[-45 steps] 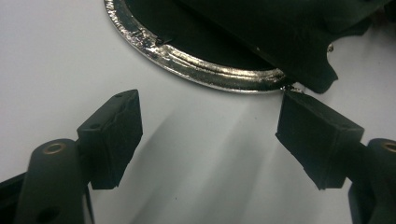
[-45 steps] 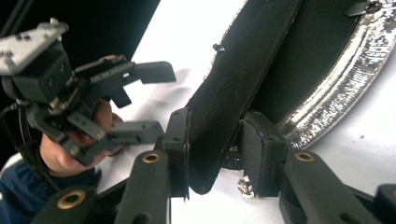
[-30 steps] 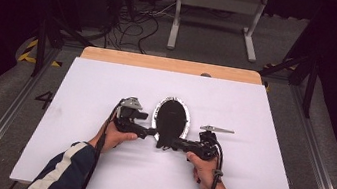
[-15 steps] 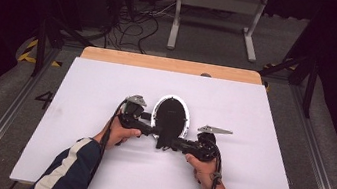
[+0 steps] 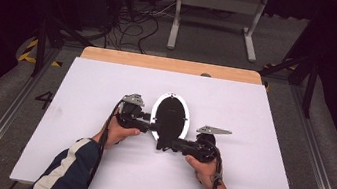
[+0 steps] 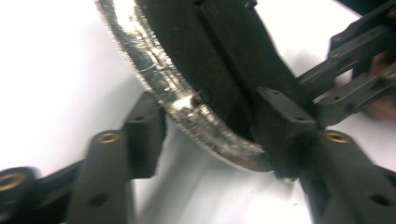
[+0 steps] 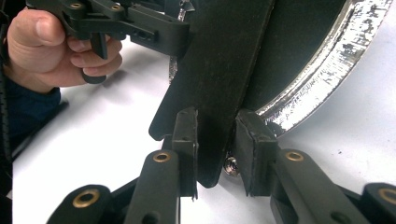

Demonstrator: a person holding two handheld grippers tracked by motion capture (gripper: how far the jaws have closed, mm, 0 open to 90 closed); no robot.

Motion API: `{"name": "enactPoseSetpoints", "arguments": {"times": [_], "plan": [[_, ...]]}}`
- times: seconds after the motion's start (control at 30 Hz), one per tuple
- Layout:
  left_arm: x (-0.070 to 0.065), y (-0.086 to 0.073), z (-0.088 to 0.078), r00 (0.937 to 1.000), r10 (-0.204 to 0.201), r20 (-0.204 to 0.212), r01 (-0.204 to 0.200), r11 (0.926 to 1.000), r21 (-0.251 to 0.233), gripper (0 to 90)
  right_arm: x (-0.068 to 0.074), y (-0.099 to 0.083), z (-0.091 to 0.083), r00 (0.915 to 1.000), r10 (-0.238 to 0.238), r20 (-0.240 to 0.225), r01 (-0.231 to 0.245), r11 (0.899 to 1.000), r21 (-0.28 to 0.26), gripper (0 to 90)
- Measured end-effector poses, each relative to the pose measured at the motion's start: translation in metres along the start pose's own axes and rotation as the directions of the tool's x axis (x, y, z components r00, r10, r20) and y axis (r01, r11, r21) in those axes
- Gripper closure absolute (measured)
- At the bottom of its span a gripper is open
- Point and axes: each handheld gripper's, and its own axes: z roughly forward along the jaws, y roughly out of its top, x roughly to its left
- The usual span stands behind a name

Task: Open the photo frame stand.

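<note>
Right hand-held gripper [image 7: 215, 154] clenches mirror stand [image 7: 219, 70]; left hand-held gripper [image 6: 210, 135] seemingly spread astride mirror rim [image 6: 187, 107] (bare table [image 5: 264, 119] around)

R tool [image 7: 215, 156] clamps black stand [image 7: 219, 79] | mirror rim [image 7: 322, 74] | L hand [image 7: 51, 51]

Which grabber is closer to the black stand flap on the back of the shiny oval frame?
Right. The right gripper has its jaws on either side of the stand flap; the left gripper sits at the frame's silver rim beside it.
</note>
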Motion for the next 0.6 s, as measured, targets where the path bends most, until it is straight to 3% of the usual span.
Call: {"name": "enactPoseSetpoints", "arguments": {"times": [0.13, 0.23, 0.37, 0.47, 0.6], "plan": [[-0.007, -0.001, -0.004, 0.9994, 0.033, -0.014, -0.033, 0.9985, -0.042, 51.0, 0.000, 0.000, -0.001, 1.0000, 0.005, -0.004, -0.005, 1.000, 0.004, 71.4], [-0.017, 0.002, -0.008, 0.9937, 0.099, -0.052, -0.102, 0.9927, -0.065, 53.6, 0.000, 0.001, -0.004, 0.9999, 0.006, -0.014, -0.006, 1.000, -0.002, 71.6], [-0.022, 0.003, -0.012, 0.9886, 0.134, -0.070, -0.139, 0.9867, -0.084, 56.4, 0.000, 0.002, -0.005, 0.9999, -0.002, -0.016, 0.002, 1.000, -0.001, 72.4], [-0.027, 0.004, -0.013, 0.9802, 0.169, -0.104, -0.178, 0.9795, -0.094, 57.2, 0.000, 0.003, -0.006, 0.9998, -0.009, -0.015, 0.009, 1.000, -0.003, 72.7], [-0.034, 0.004, -0.017, 0.9634, 0.220, -0.153, -0.239, 0.9639, -0.118, 58.9, 0.002, 0.005, -0.009, 0.9997, -0.013, -0.022, 0.012, 1.000, -0.015, 72.7]]}}
